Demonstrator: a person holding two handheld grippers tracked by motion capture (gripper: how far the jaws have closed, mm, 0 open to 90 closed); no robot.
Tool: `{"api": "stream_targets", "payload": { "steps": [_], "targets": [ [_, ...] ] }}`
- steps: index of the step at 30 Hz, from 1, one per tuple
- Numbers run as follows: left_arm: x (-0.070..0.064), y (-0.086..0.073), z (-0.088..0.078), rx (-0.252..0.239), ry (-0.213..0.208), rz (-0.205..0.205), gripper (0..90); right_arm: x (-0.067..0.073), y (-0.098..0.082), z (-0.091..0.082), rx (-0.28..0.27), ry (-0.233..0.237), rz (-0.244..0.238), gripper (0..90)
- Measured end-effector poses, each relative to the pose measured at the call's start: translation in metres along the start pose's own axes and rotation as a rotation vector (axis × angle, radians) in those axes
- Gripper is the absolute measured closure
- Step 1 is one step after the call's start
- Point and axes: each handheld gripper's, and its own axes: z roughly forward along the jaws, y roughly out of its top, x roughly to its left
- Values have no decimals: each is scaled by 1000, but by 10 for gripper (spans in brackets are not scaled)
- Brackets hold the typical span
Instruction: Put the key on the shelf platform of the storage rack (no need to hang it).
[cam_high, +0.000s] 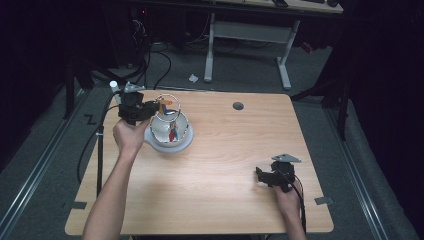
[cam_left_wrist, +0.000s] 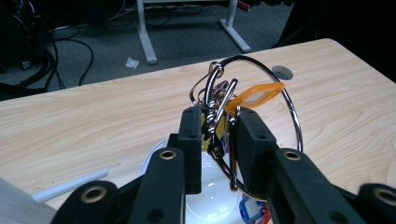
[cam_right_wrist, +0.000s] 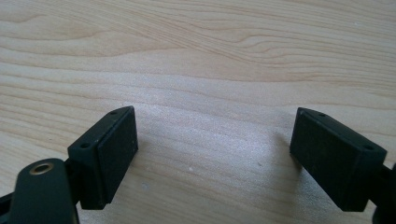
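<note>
No writing readable anywhere, not even on the orange tag (cam_left_wrist: 254, 96). Left gripper (cam_left_wrist: 218, 125) clamped tight on a bunch of metal clips and rings (cam_left_wrist: 215, 100), big wire ring (cam_left_wrist: 292, 112) looping out beside the tag. Held right over the white bowl (cam_high: 168, 136) near the table's (cam_high: 225, 165) far left corner; red and blue bits lying inside it. Right gripper (cam_right_wrist: 212, 140) spread wide, gripping nothing, resting low near the table's near right corner.

White bowl (cam_left_wrist: 154, 161) mostly behind the left tool (cam_left_wrist: 217, 126) (blue piece cropped)
</note>
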Motion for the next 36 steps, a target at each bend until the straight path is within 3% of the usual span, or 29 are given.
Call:
{"api": "stream_targets", "payload": {
  "steps": [21,31,36],
  "targets": [
    [-1,-24,12,43,-11,-21,733,0,0,0,-1,0,0,152],
    [-9,-27,22,67,9,14,733,0,0,0,-1,0,0,152],
    [-10,-32,24,67,-1,5,734,0,0,0,0,0,1,152]
  ]
}}
